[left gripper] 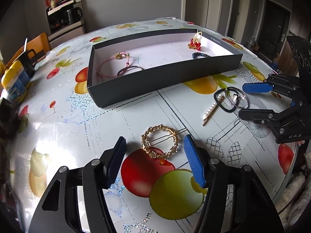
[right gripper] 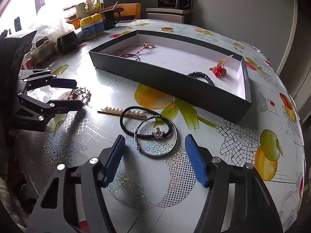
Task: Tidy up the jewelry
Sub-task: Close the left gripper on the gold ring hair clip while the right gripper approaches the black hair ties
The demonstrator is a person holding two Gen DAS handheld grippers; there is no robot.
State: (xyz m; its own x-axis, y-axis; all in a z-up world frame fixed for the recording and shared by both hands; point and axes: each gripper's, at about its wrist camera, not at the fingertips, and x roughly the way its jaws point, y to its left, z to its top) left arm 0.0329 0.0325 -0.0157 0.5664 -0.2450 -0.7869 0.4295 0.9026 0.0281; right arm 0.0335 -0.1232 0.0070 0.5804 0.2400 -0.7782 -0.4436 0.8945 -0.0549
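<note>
A gold wreath hair clip [left gripper: 162,127] lies on the fruit-print table between the blue pads of my left gripper [left gripper: 154,142], which is open and not touching it. My right gripper [right gripper: 155,140] is also open and straddles a silver bangle [right gripper: 155,155]. The bangle overlaps a black cord with a star charm [right gripper: 159,134] and a black hair tie [right gripper: 126,123]. A pearl hair pin [right gripper: 124,111] lies just beyond them. The dark shallow box [left gripper: 155,81] holds a pink cord bracelet [left gripper: 112,66], a red bead piece [left gripper: 194,42] and a dark blue beaded bracelet [left gripper: 201,55].
A black mug [right gripper: 109,19] and yellow-and-blue bottles [right gripper: 91,27] stand at the table's far left with bags and clutter. A wooden chair [right gripper: 128,11] is behind them. The table edge [right gripper: 299,116] curves close on the right.
</note>
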